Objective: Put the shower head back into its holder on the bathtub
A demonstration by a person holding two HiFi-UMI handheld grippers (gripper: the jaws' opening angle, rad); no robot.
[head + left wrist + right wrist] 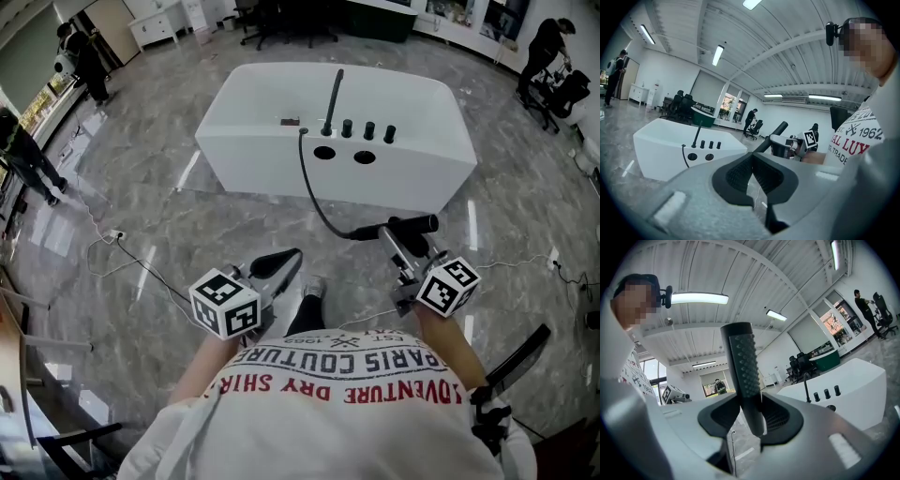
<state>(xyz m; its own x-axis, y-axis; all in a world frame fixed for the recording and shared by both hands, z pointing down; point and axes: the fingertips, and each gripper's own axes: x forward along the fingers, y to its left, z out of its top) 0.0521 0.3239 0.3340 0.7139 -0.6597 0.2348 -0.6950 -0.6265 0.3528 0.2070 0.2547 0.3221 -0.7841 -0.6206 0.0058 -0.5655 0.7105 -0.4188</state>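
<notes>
The floor is grey polished marble with a glossy sheen. Thin cables trail over it at the near left. A white cabinet stands far left, with dark office chairs to its right. The walls are white, and the ribbed ceiling carries long strip lights. Far off, a bright window shows behind a green counter. People stand far left and far right.
</notes>
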